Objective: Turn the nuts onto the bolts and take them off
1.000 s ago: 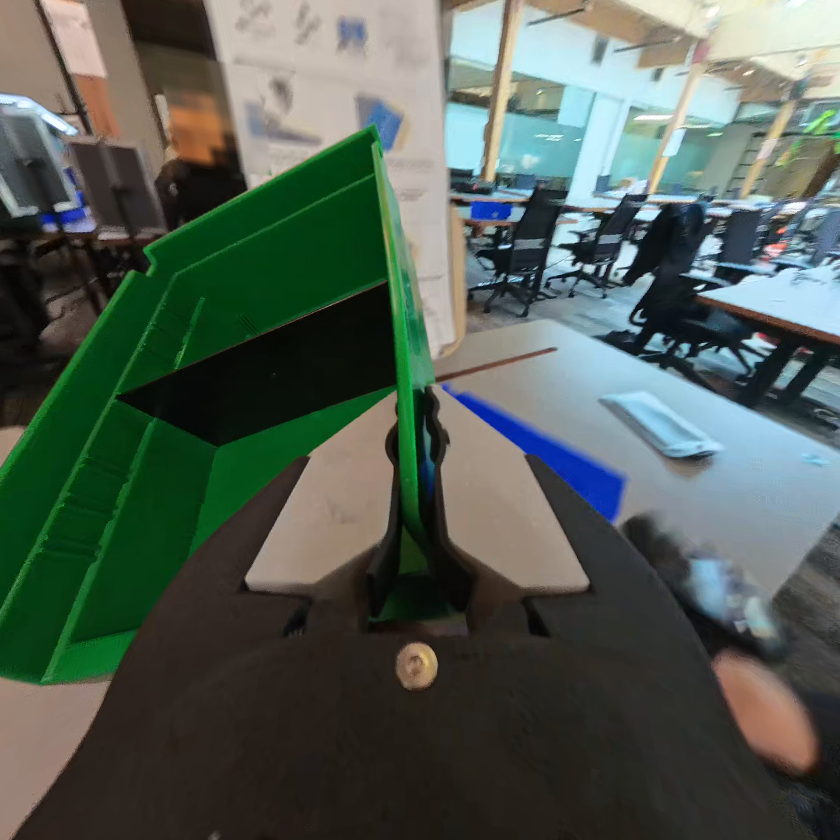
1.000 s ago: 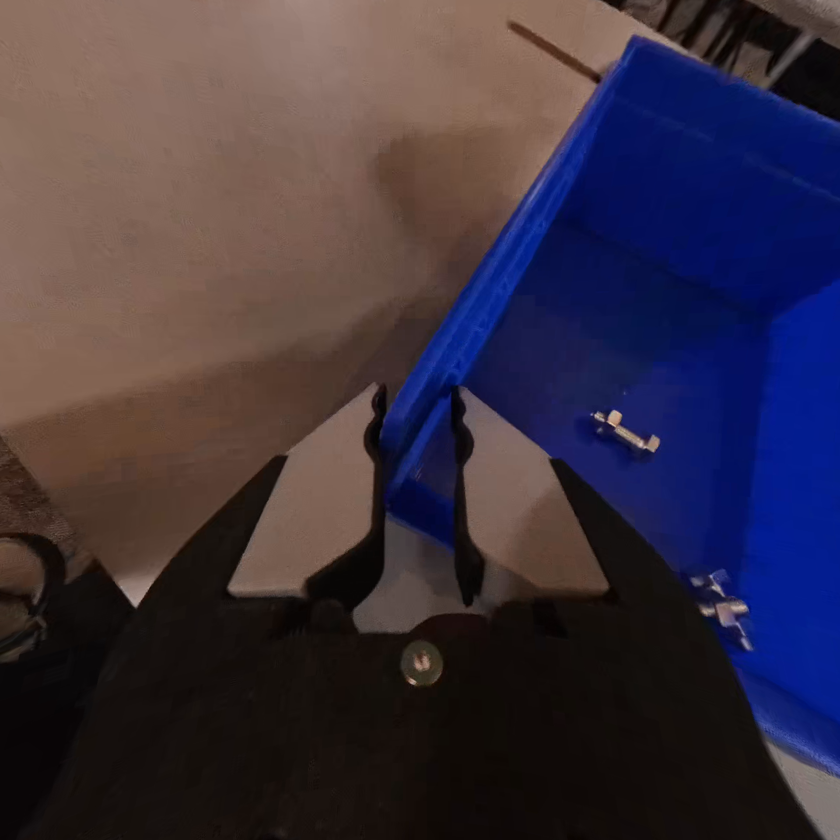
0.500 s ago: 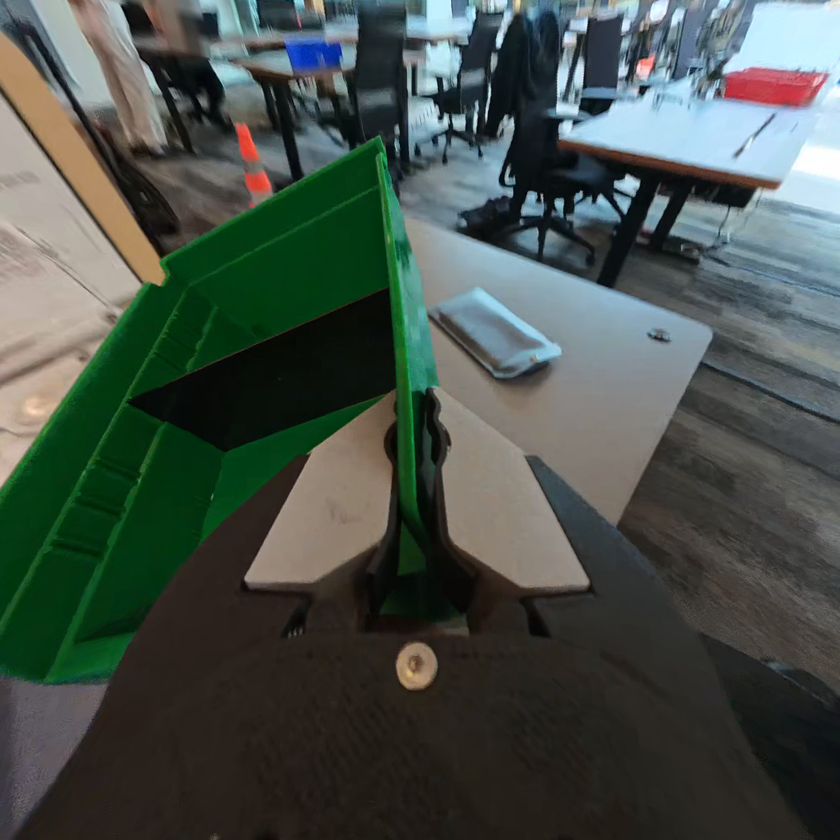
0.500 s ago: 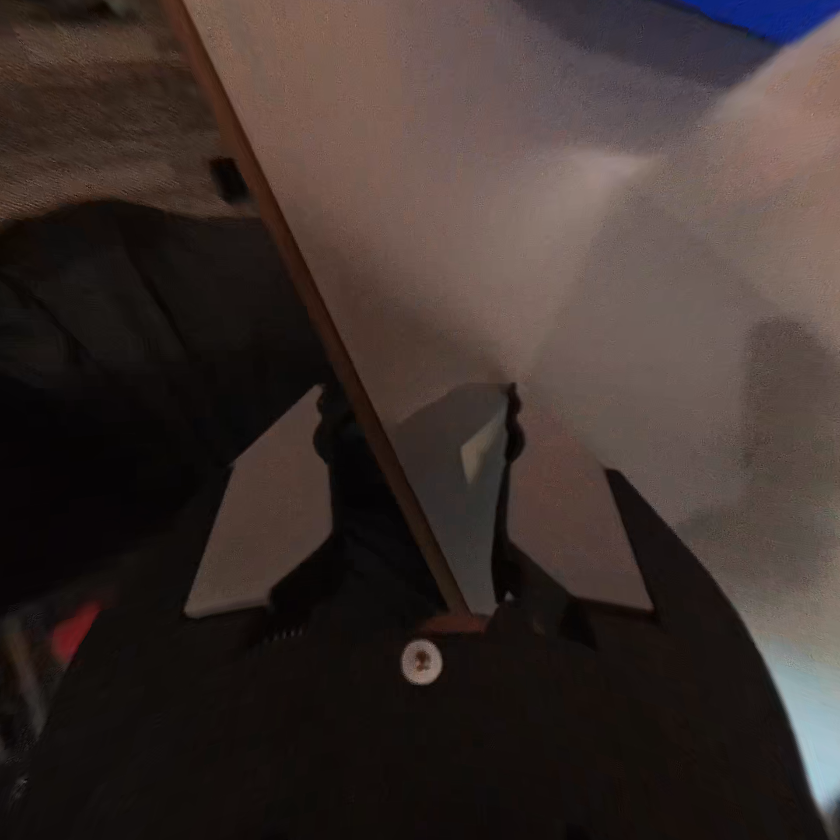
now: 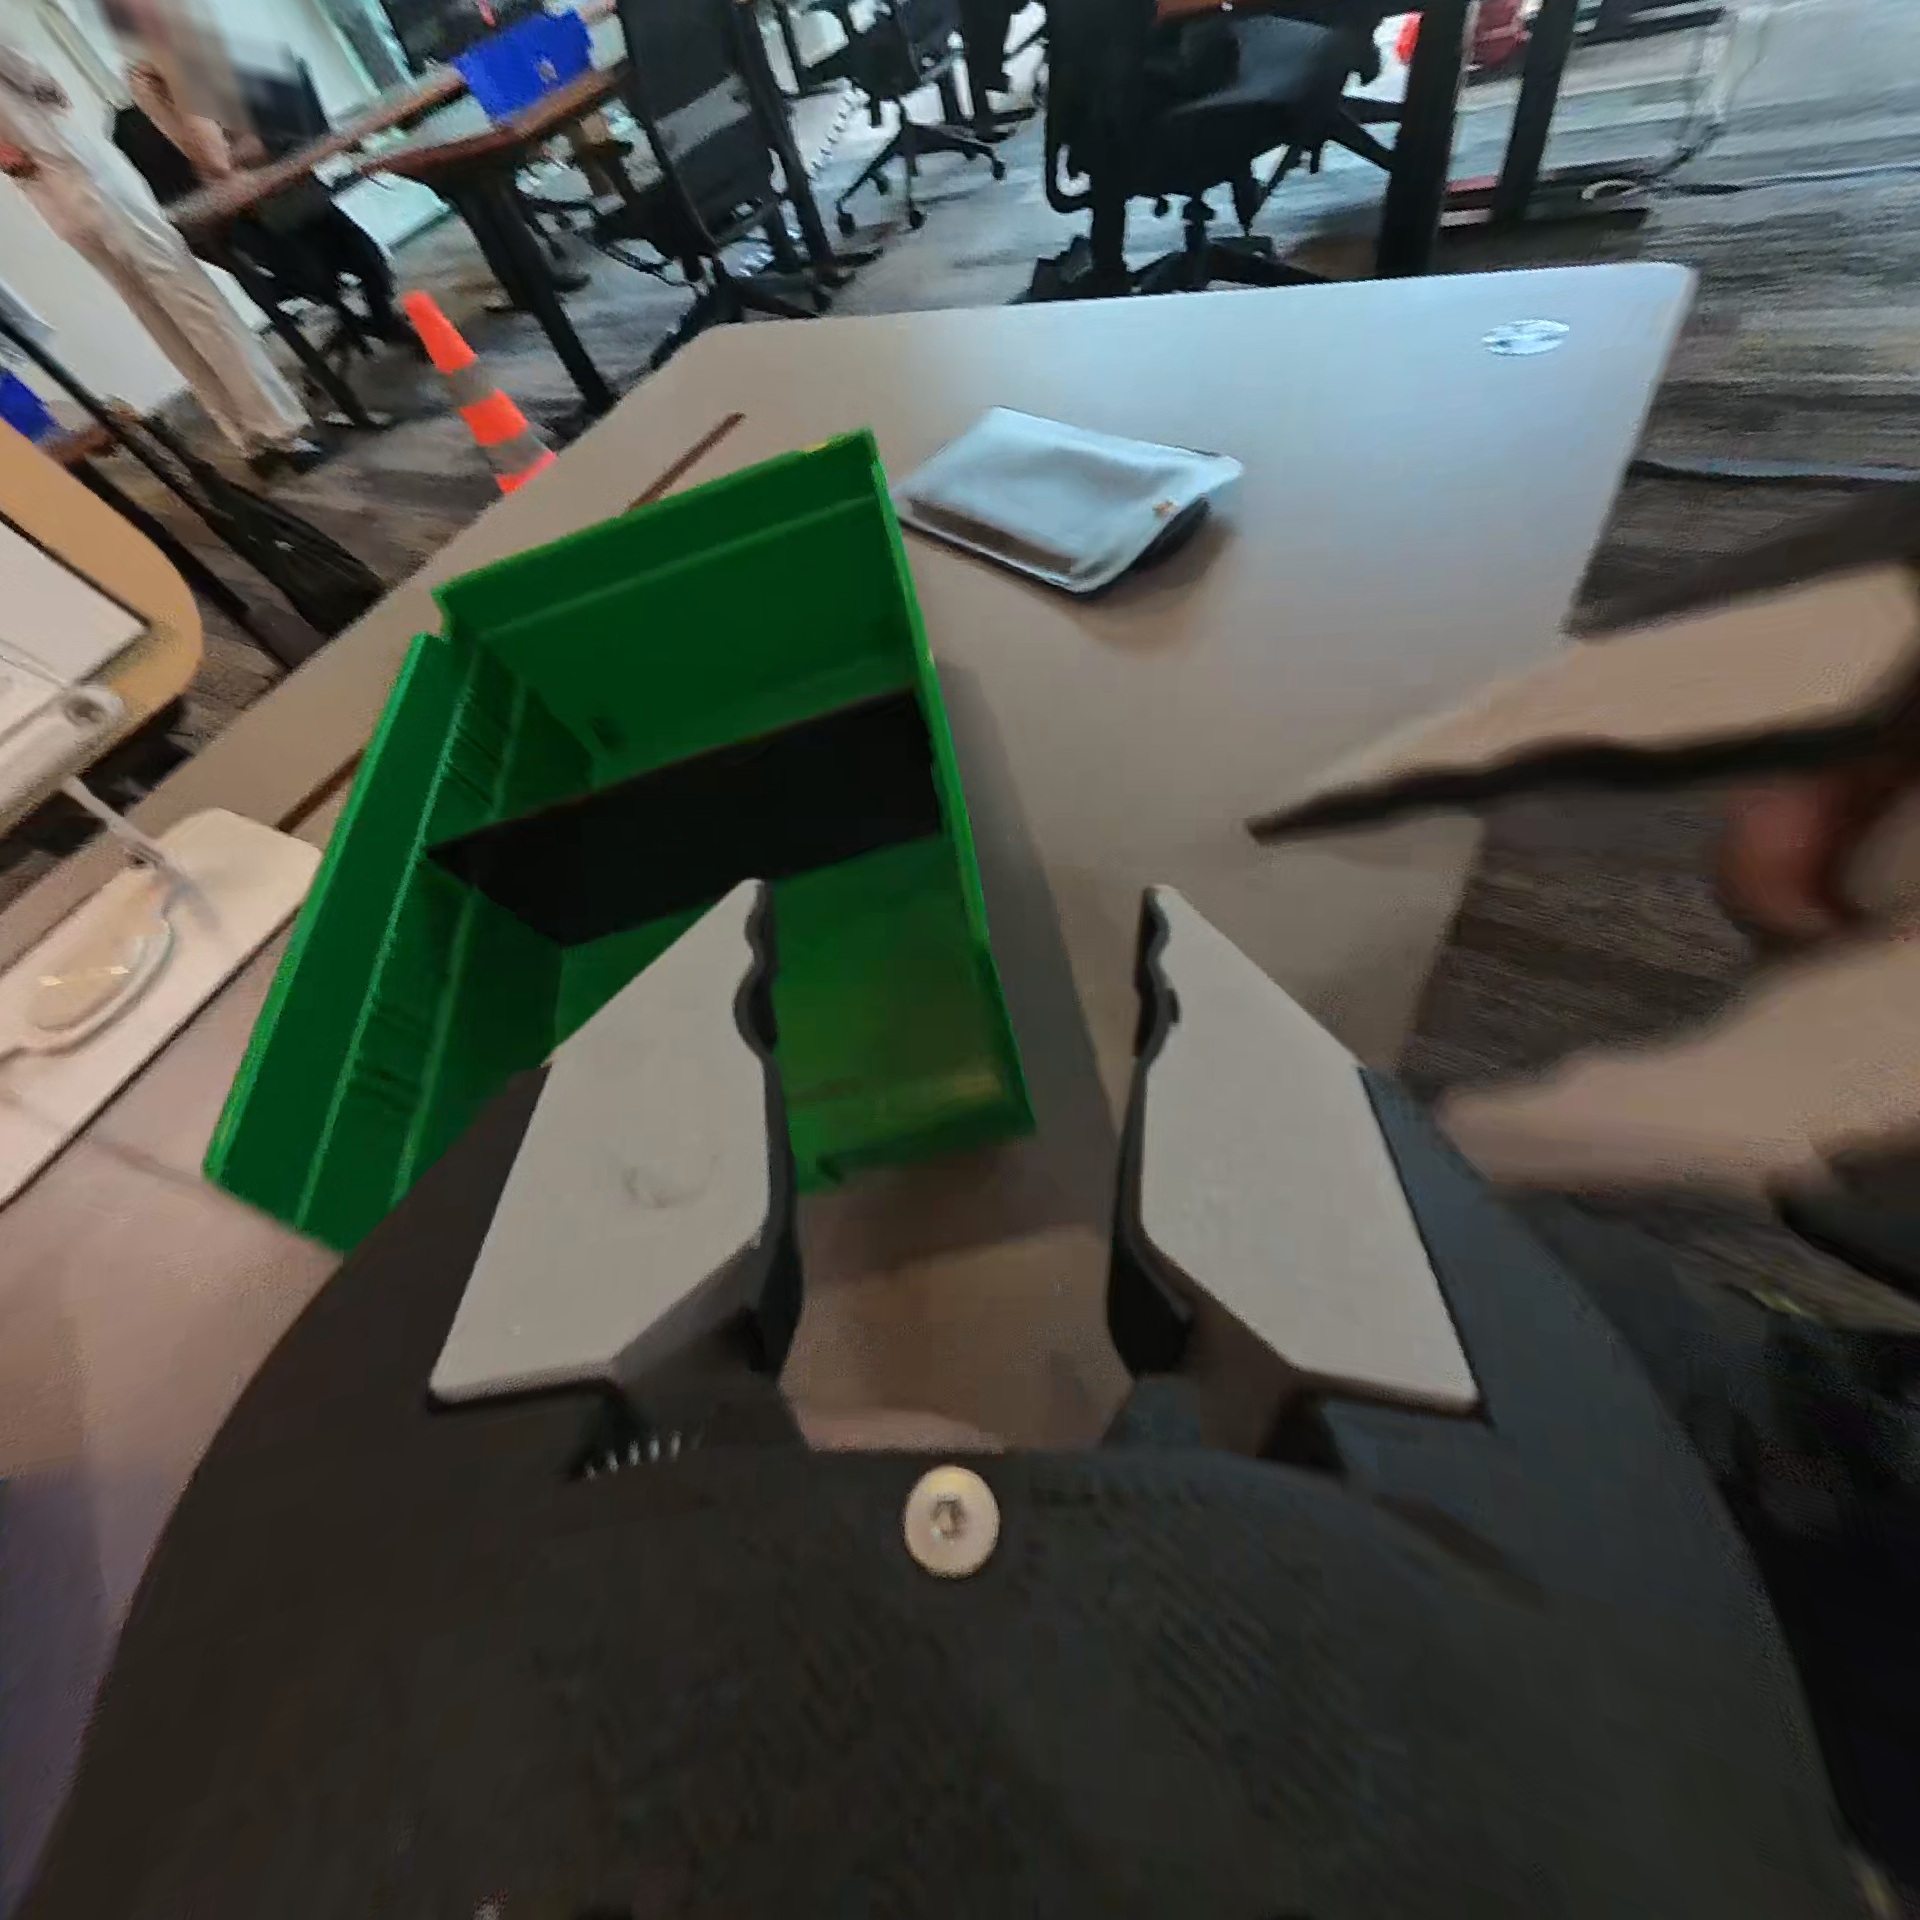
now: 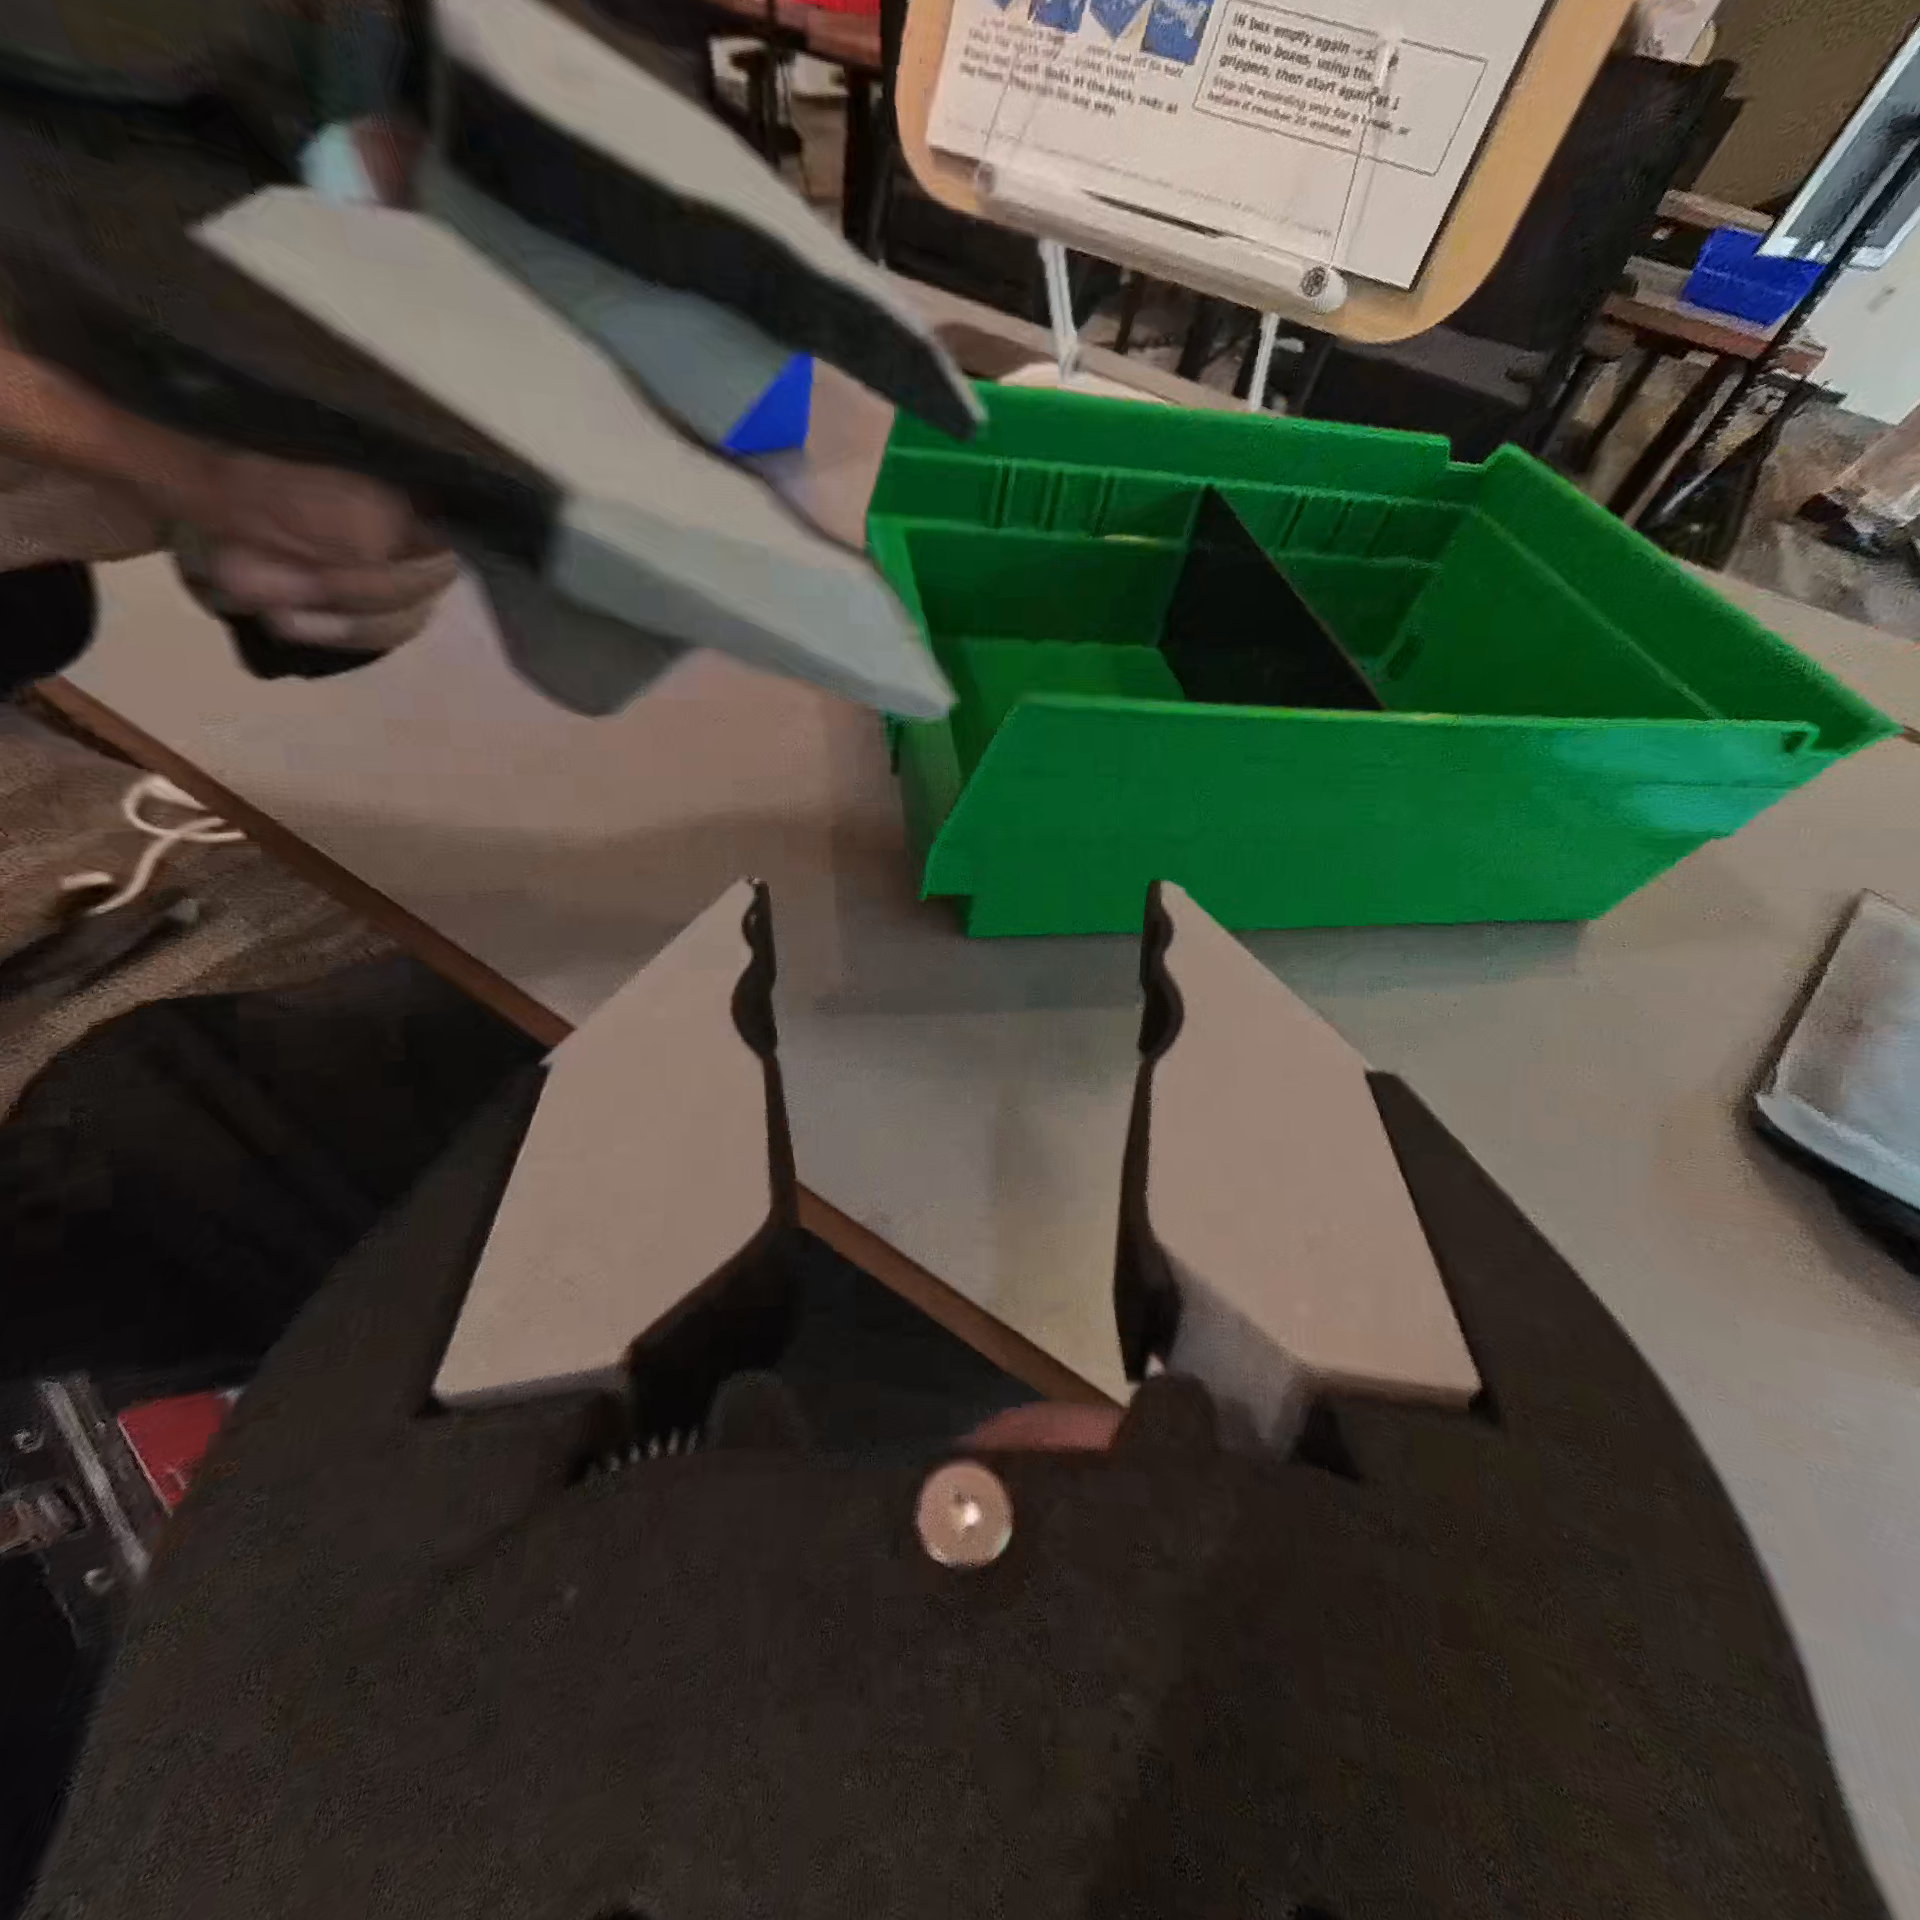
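my left gripper (image 5: 951, 935) hangs over the grey table (image 5: 1299, 499) with its jaws spread wide and nothing between them, tilted down so the near right corner of the green bin (image 5: 665, 665) sits just past the left finger. my right gripper (image 6: 951, 925) is spread the same way and also empty, hovering low over the table's near edge with the floor showing under its left finger

the green bin stands upright on the table, with a black divider (image 5: 707, 821) across its middle; i see no nuts or bolts in it from either camera, though part of its floor is hidden

from the left camera the right gripper comes in blurred at the right edge, its fingers pointing left. the same camera shows a flat grey pouch (image 5: 1070, 499) beyond the bin, an orange cone (image 5: 473, 390) on the floor, office chairs and desks behind, and a white tray at the left edge

the right camera shows the left gripper blurred at upper left, held in a hand (image 6: 301, 561), its tips reaching to the bin's corner, with a scrap of something blue (image 6: 774, 410) behind it. behind the bin a rounded board (image 6: 1247, 156) carries a printed sheet; i leave its text unread
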### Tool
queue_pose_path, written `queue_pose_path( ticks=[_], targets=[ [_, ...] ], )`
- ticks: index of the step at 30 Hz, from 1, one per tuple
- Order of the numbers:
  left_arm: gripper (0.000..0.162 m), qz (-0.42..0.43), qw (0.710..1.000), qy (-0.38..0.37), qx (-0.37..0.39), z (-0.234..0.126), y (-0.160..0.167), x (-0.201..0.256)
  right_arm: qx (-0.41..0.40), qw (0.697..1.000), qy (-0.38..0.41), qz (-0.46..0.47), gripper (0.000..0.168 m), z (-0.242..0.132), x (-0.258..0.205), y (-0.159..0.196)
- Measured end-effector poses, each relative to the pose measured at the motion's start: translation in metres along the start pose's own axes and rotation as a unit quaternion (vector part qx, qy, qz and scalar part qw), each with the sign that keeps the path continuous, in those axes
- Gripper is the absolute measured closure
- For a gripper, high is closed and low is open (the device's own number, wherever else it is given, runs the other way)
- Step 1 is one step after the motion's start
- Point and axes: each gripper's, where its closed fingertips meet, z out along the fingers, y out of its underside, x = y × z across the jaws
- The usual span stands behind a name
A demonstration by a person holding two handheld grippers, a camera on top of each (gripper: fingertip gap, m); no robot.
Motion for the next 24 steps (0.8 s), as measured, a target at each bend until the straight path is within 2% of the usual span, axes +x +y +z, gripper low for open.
queue_pose_path(
  ticks=[2,5,6,7,9,11,12,13,17,18,19,20,24],
  targets=[
    [0.082,-0.013,1.0,0.002,0.005,-0.041,0.011,-0.011,0.016,0.999,-0.027,0.013,0.1,0.007,-0.006,-0.015],
    [0.08,-0.041,0.996,-0.075,0.012,-0.099,0.04,-0.063,0.018,0.997,-0.081,0.001,0.102,0.033,-0.031,-0.036],
    [0.08,-0.055,0.994,-0.099,0.002,-0.116,0.055,-0.082,0.006,0.992,-0.128,0.002,0.111,0.043,-0.05,-0.038],
    [0.08,-0.071,0.99,-0.117,-0.011,-0.131,0.073,-0.099,-0.006,0.989,-0.147,0.02,0.112,0.056,-0.059,-0.039],
    [0.081,-0.09,0.982,-0.161,-0.039,-0.162,0.108,-0.134,-0.015,0.989,-0.142,0.04,0.113,0.078,-0.06,-0.041],
    [0.083,-0.086,0.973,-0.204,-0.062,-0.193,0.14,-0.167,-0.068,0.995,-0.072,0.033,0.112,0.097,-0.034,-0.023],
    [0.086,-0.085,0.97,-0.216,-0.075,-0.206,0.156,-0.181,-0.091,0.994,-0.052,0.023,0.144,0.098,-0.022,-0.013],
    [0.086,-0.092,0.966,-0.225,-0.092,-0.217,0.173,-0.194,-0.089,0.996,-0.022,0.007,0.168,0.093,-0.006,-0.01],
    [0.086,-0.154,0.949,-0.231,-0.146,-0.243,0.228,-0.227,-0.088,0.993,0.063,0.039,0.166,0.056,0.074,0.01],
    [0.086,-0.159,0.951,-0.221,-0.145,-0.244,0.232,-0.228,-0.093,0.992,0.068,0.056,0.148,0.048,0.094,0.016],
    [0.086,-0.157,0.956,-0.208,-0.137,-0.243,0.232,-0.227,-0.096,0.99,0.058,0.083,0.124,0.041,0.106,0.02],
    [0.088,-0.15,0.962,-0.192,-0.122,-0.239,0.228,-0.224,-0.093,0.989,0.035,0.106,0.115,0.038,0.108,0.019],
    [0.087,-0.107,0.976,-0.163,-0.094,-0.208,0.211,-0.215,-0.063,0.993,-0.065,0.079,0.113,0.048,0.067,0.001]
  ],
)
